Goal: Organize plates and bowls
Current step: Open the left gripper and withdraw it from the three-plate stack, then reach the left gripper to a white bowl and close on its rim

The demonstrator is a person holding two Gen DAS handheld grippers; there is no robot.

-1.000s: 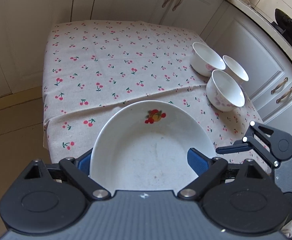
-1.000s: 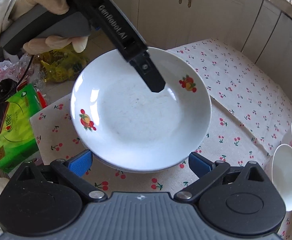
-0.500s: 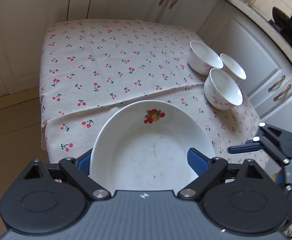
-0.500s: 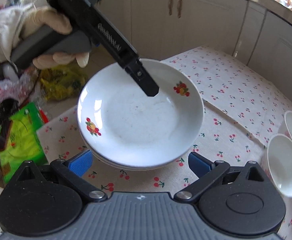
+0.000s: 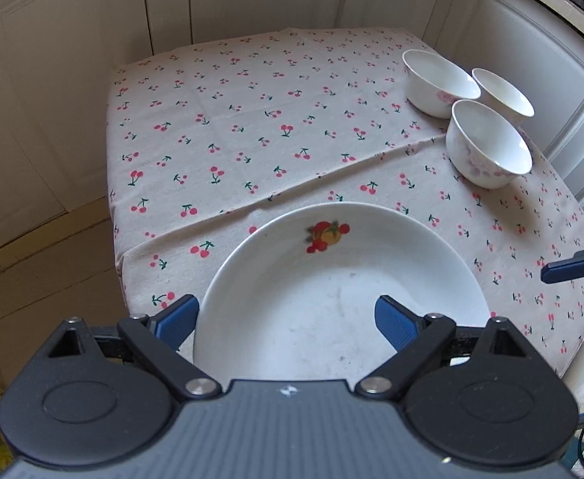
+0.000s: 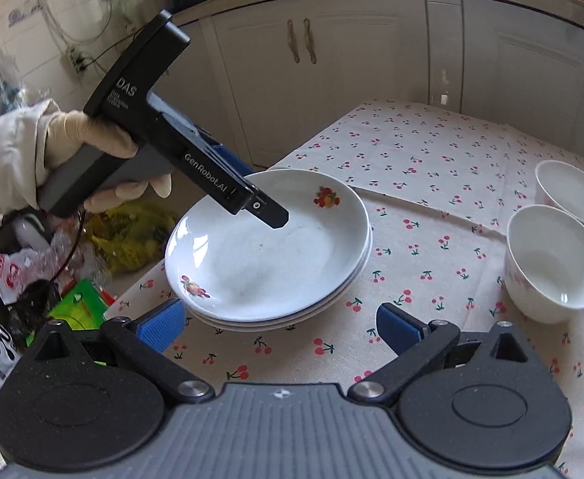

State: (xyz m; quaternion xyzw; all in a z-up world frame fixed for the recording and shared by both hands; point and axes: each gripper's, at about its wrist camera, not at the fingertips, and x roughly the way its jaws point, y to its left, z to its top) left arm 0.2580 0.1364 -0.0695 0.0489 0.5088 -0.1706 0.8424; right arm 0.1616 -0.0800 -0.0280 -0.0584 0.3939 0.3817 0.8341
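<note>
**Right wrist view: stacked plates at the tabletop corner, bowls waiting apart**

Right wrist view shows a stack of shallow white plates (image 6: 268,251) lying on the cherry-print cloth of the tabletop (image 6: 431,151), close to its near corner. At least two rims show beneath the top plate. The left hand-held gripper (image 6: 270,213) hangs over the stack with its jaws spread wide. In its own view one blue finger (image 5: 395,323) lies over the plate's inside while the other sits outside the near rim, so nothing is clamped. The right hand-held gripper (image 6: 280,325) hovers just short of the stack, also released and empty.

Three white bowls (image 5: 487,143) stand grouped near the far right edge of the tabletop, well apart from the plates. Two of them look to be touching, though that is hard to confirm.

These pieces look like glazed ceramic: stiff, fairly heavy when stacked, slick under rubber pads and liable to chip if knocked. The sensible hold on a plate is likely across its rim, one finger inside and one under the lip, since the flat well offers no purchase. A bowl would probably take a pinch over its wall (image 6: 519,275). The stack sits close to the tabletop's edge, so a sideways nudge could push it off.
</note>
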